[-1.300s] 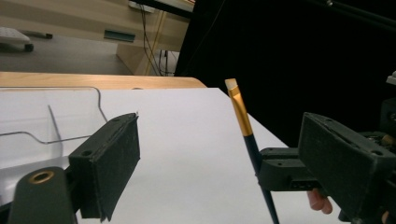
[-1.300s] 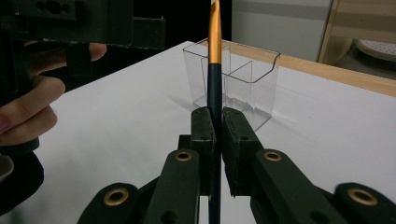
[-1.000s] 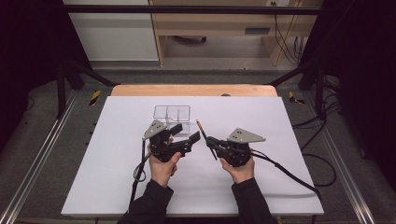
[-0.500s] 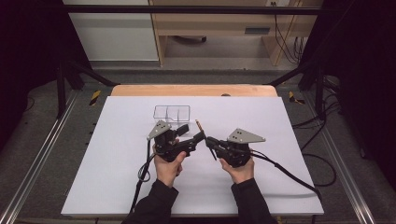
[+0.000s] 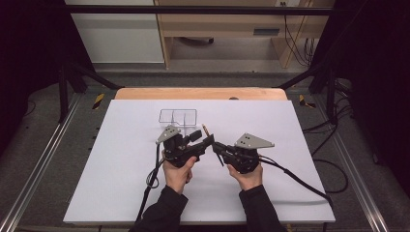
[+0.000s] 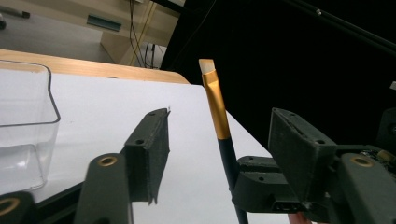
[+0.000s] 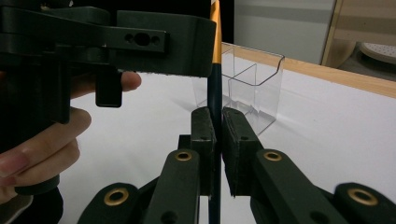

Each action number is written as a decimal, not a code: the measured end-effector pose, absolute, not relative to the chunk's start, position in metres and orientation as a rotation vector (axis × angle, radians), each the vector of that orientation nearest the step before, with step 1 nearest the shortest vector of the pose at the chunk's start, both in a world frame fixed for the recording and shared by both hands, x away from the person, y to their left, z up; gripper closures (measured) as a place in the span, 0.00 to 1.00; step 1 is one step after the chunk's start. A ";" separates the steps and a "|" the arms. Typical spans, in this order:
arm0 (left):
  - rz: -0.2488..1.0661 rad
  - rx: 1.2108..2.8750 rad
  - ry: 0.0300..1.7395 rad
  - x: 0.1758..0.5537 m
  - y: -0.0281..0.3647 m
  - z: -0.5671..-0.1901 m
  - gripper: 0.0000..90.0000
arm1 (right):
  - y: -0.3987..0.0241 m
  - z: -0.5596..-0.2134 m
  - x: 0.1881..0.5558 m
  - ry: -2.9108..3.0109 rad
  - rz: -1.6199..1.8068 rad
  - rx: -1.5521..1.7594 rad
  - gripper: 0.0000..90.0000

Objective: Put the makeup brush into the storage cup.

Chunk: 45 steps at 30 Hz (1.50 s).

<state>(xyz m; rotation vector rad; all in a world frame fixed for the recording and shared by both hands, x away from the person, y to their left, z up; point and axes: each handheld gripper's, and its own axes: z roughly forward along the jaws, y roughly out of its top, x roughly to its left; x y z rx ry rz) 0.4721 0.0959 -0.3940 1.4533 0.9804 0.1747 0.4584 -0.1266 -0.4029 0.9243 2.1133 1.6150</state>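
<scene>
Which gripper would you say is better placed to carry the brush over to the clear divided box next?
Probably the left gripper. It is nearer the clear divided box, and its jaws have just been closing around the brush, not yet pressing. The right gripper grips the handle farther away.

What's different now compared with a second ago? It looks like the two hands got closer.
The left gripper has swung its fingers toward the right gripper, and its jaws have just been closing around the brush, which stands between them; the pads do not press on it yet. The right gripper kept its place, shut on the brush. The clear divided box and the white table stayed as they were.
</scene>
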 end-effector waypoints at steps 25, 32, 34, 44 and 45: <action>0.134 1.419 1.010 0.472 0.089 -0.396 0.71 | -0.125 -0.404 0.458 2.114 1.628 0.925 0.93; 0.129 1.416 1.023 0.471 0.088 -0.397 0.77 | -0.125 -0.404 0.458 2.120 1.623 0.922 0.93; 0.125 1.411 1.026 0.471 0.089 -0.397 0.78 | -0.125 -0.404 0.458 2.121 1.623 0.922 0.93; 0.118 1.395 1.037 0.471 0.089 -0.398 0.87 | -0.125 -0.405 0.458 2.121 1.624 0.921 0.93; 0.116 1.390 1.039 0.470 0.088 -0.398 0.88 | -0.125 -0.405 0.458 2.121 1.624 0.919 0.93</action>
